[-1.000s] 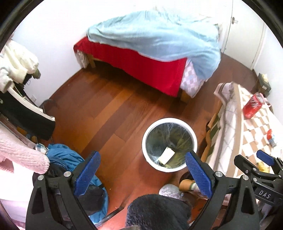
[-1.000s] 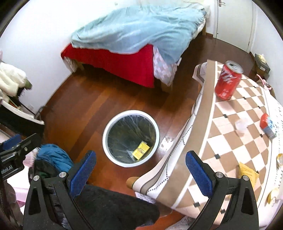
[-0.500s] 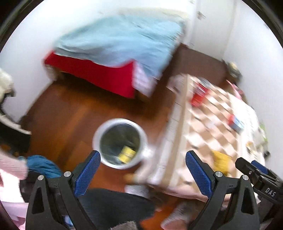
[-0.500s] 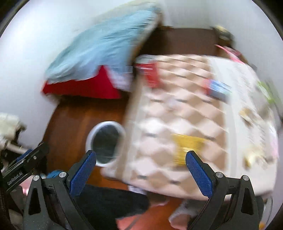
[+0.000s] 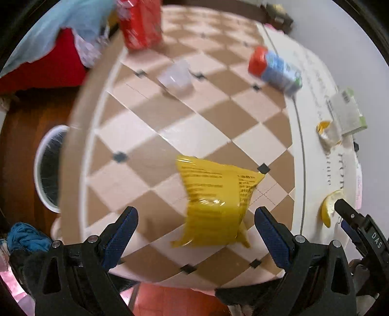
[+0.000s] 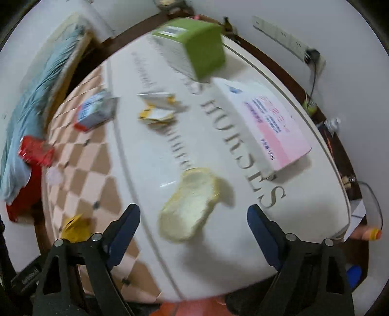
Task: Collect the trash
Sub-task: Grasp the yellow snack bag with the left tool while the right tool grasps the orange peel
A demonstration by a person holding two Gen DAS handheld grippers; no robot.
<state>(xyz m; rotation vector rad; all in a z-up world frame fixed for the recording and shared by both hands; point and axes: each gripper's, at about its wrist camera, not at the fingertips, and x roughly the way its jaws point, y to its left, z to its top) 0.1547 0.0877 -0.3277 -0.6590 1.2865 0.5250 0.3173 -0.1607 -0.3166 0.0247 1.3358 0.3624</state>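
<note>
A yellow snack packet (image 5: 214, 204) lies on the checkered tablecloth (image 5: 150, 126), directly ahead of my left gripper (image 5: 195, 233), which is open and holds nothing. A pale yellow peel (image 6: 192, 204) lies on the white cloth (image 6: 304, 214) ahead of my right gripper (image 6: 193, 231), also open and holding nothing. The same peel (image 5: 328, 209) shows at the left view's right edge. The white trash bin (image 5: 48, 167) stands on the floor left of the table. The yellow packet (image 6: 75, 228) appears low left in the right view.
On the table are a red can (image 5: 141, 21), a clear cup (image 5: 176, 77), a blue-and-red carton (image 5: 277, 70), a torn wrapper (image 6: 158, 109), a green box (image 6: 192, 46) and a pink-and-white box (image 6: 265, 124). A bed (image 5: 43, 43) stands beyond.
Both grippers swung right from the trash bin on the floor to above the table. The yellow packet and the peel now sit ahead of the open jaws.
</note>
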